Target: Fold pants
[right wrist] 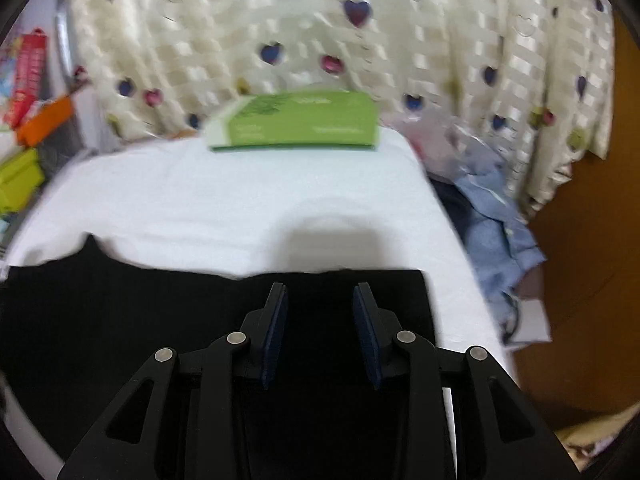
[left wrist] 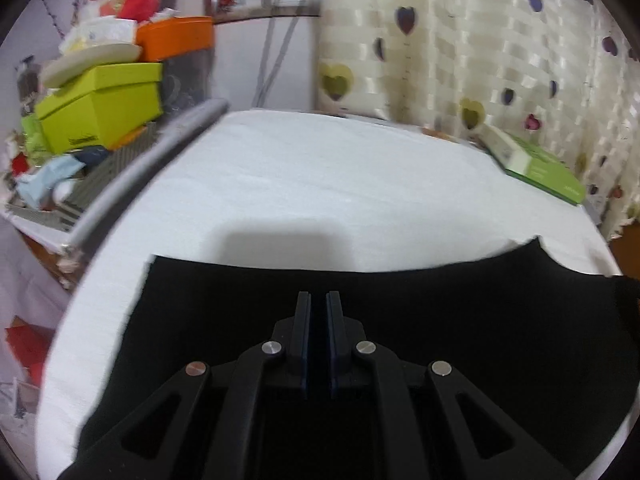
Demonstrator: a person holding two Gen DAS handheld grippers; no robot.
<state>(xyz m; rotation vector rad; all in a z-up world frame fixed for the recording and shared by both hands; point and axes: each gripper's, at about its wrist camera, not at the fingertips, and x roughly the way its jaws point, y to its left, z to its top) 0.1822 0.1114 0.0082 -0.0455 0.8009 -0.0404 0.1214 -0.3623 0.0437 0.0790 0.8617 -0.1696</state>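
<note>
A lived-in home room: heart-patterned curtain (right wrist: pixel 304 40), stacked boxes (left wrist: pixel 104 108), white-covered table (left wrist: pixel 320 184).

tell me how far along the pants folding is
Done: the black fabric pants lie flat on the white cloth-covered table, their far edge fairly straight, so some laying out or folding seems finished. In hand: nothing clearly; the left gripper has jaws nearly together, the right gripper jaws apart, both above the fabric. Left: any remaining folds; the number already made cannot be told.
</note>
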